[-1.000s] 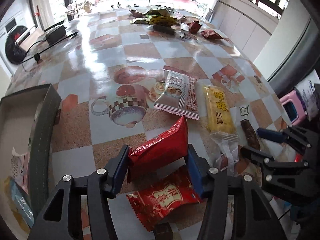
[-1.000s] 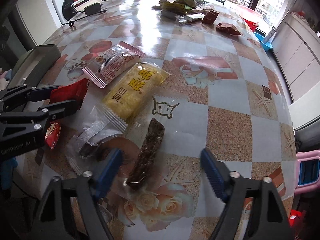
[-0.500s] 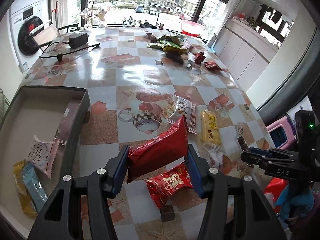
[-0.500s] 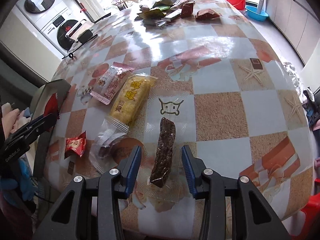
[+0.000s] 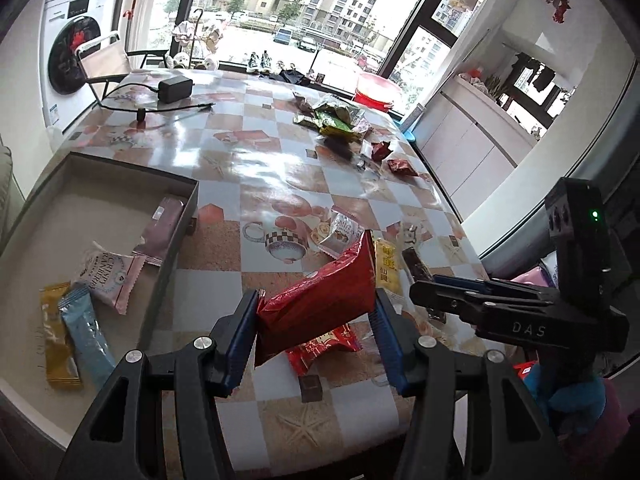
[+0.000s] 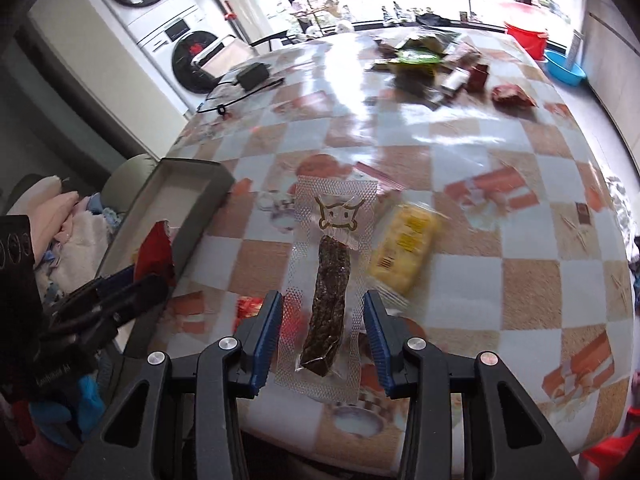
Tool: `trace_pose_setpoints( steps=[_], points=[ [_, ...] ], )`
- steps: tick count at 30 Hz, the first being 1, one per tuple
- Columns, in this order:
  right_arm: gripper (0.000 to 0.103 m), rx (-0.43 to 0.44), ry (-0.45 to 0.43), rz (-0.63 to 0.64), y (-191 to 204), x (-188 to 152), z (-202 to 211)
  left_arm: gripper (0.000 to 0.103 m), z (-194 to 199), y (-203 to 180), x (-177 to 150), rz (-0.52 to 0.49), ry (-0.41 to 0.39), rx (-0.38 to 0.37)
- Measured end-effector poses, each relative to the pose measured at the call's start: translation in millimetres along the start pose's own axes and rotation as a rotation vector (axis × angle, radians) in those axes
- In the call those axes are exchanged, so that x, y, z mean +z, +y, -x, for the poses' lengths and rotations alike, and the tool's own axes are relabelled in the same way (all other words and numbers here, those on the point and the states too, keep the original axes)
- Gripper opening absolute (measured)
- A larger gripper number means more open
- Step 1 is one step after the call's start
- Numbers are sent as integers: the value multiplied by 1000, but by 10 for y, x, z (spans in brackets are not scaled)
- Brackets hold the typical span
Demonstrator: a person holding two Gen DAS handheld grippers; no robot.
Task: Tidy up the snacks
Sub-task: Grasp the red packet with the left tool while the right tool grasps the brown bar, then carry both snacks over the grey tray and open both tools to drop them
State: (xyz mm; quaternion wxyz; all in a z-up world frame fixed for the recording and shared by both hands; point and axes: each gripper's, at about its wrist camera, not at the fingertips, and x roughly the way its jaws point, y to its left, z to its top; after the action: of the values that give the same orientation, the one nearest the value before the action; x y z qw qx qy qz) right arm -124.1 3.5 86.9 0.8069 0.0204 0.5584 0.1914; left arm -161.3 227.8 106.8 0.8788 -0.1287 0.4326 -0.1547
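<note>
My left gripper is shut on a red snack packet and holds it tilted above the table, right of the grey box. Several packets lie in that box. My right gripper is shut on a clear packet with a dark brown bar, lifted off the tablecloth. In the left wrist view the right gripper reaches in from the right. In the right wrist view the left gripper shows with the red packet by the box.
On the table lie a yellow packet, a small red packet and a white-and-pink packet. A pile of snacks and a power adapter with its cable sit at the far end. The table edge runs close on the right.
The right gripper's jaws closed on the bar packet and lifted it off the table. The left gripper rose with the red packet, and more of the box came into view.
</note>
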Motion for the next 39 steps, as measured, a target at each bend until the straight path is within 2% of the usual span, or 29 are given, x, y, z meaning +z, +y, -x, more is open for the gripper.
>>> trace_pose_setpoints(
  steps=[4, 6, 7, 11, 16, 19, 22, 25, 28, 32, 34, 35, 36, 39],
  points=[
    [43, 8, -20, 51, 225, 110, 101, 59, 211, -109, 86, -21, -31, -20],
    [43, 1, -32, 83, 325, 172, 185, 59, 329, -134, 176, -6, -27, -63],
    [43, -5, -36, 101, 377, 210, 229, 59, 453, -144, 248, 0, -50, -87],
    [43, -27, -65, 172, 584, 387, 386, 59, 887, -173, 473, -52, -151, -8],
    [43, -6, -86, 240, 906, 636, 460, 59, 1405, 133, 738, -16, -213, 30],
    [43, 22, -105, 284, 1168, 796, 502, 59, 1819, 352, 892, -4, -279, 101],
    [43, 62, -112, 338, 1514, 936, 479, 60, 1996, 545, 932, -6, -306, 186],
    [43, 95, -88, 379, 1846, 1018, 267, 60, 1849, 830, 828, 33, -263, 251],
    [43, 109, -26, 403, 2093, 1003, -148, 60, 1407, 1160, 564, 105, -160, 290],
    [45, 31, 69, 418, 2089, 885, -687, 60, 762, 1474, 136, 175, -9, 313],
    [68, -17, 107, 397, 1893, 820, -852, 60, 501, 1550, -24, 189, 42, 316],
    [95, -55, 121, 374, 1754, 793, -930, 60, 399, 1586, -74, 192, 62, 320],
    [99, -100, 127, 342, 1588, 768, -1006, 60, 328, 1608, -111, 195, 75, 320],
    [99, -164, 183, 238, 1156, 756, -1232, 60, 139, 1648, -146, 206, 99, 315]
  ],
)
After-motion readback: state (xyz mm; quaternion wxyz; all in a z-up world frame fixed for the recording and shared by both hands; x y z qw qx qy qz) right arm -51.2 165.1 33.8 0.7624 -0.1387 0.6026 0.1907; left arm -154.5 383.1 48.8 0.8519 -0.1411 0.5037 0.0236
